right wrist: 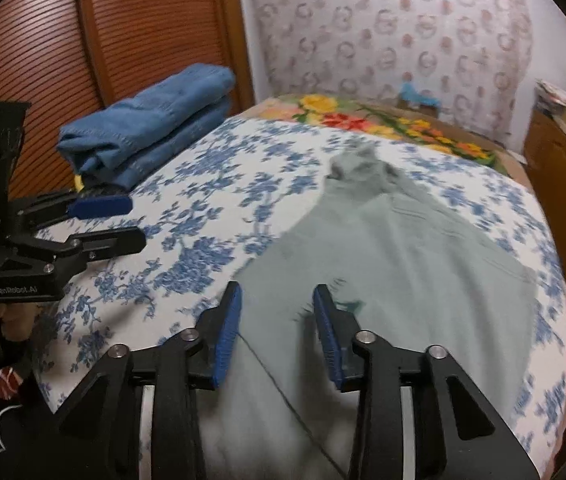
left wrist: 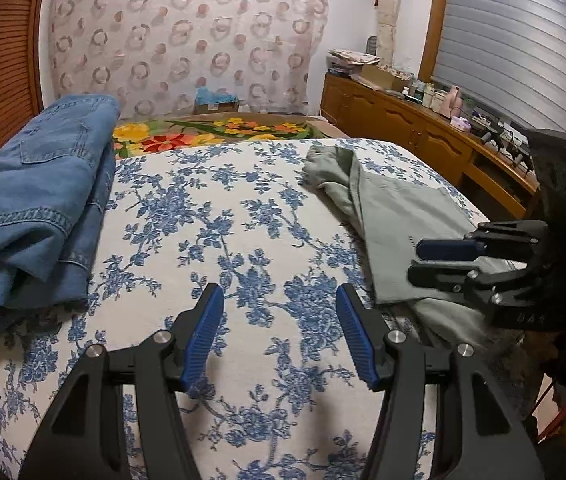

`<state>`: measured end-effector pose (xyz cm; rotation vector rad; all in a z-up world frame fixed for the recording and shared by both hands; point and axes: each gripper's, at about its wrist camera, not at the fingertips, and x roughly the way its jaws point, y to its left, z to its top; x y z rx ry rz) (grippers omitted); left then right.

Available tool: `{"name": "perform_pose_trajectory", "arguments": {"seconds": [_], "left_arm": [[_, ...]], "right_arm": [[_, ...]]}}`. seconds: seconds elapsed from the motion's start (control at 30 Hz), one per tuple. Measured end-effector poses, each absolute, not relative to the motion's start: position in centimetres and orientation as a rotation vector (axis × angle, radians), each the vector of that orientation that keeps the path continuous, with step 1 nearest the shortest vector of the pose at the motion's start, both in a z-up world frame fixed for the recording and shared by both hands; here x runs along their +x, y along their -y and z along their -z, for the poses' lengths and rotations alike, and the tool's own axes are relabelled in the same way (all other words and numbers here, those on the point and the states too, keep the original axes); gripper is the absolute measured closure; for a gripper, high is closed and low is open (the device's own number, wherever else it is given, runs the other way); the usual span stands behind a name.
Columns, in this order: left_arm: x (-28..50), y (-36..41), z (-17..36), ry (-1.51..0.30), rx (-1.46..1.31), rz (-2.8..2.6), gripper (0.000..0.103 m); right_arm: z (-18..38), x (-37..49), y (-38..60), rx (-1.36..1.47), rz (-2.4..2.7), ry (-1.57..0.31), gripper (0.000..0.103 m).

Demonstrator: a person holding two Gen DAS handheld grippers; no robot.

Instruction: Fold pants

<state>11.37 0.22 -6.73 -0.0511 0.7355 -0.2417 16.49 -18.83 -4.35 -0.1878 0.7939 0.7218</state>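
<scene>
Pale green pants lie spread on the blue-flowered bedspread, a bunched end at the far side; in the left wrist view they lie at the right. My right gripper is open, hovering over the near edge of the pants; it also shows in the left wrist view, over the pants' near part. My left gripper is open and empty above bare bedspread, left of the pants; the right wrist view shows it at the left.
Folded blue jeans are stacked at the bed's left side, also in the right wrist view. A flowered blanket lies at the far end. A wooden cabinet with clutter runs along the right. A louvred wooden door stands left.
</scene>
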Motion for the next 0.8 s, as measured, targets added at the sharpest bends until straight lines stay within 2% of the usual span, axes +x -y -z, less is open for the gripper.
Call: {"name": "perform_pose_trajectory", "arguments": {"seconds": [0.1, 0.33, 0.5, 0.57, 0.63, 0.8], "left_arm": [[11.6, -0.6, 6.9, -0.740, -0.057, 0.242, 0.045], [11.7, -0.9, 7.3, -0.750, -0.066, 0.244, 0.045], [12.0, -1.2, 7.5, -0.757, -0.073, 0.240, 0.045], [12.0, -1.2, 7.4, -0.758, -0.072, 0.240, 0.045], [12.1, -1.1, 7.4, -0.759, -0.069, 0.240, 0.045], [12.6, 0.0, 7.3, -0.770, -0.045, 0.257, 0.045]], "right_arm": [[4.8, 16.7, 17.4, -0.216, -0.758, -0.808, 0.073], [6.5, 17.2, 15.9, -0.272, -0.779, -0.861, 0.073], [6.9, 16.4, 15.4, -0.347, -0.773, -0.823, 0.073], [7.0, 16.2, 15.3, -0.374, -0.763, -0.806, 0.078], [7.1, 16.5, 15.5, -0.364, -0.769, -0.815, 0.096], [6.1, 17.8, 17.1, -0.266, -0.797, -0.843, 0.100]]}}
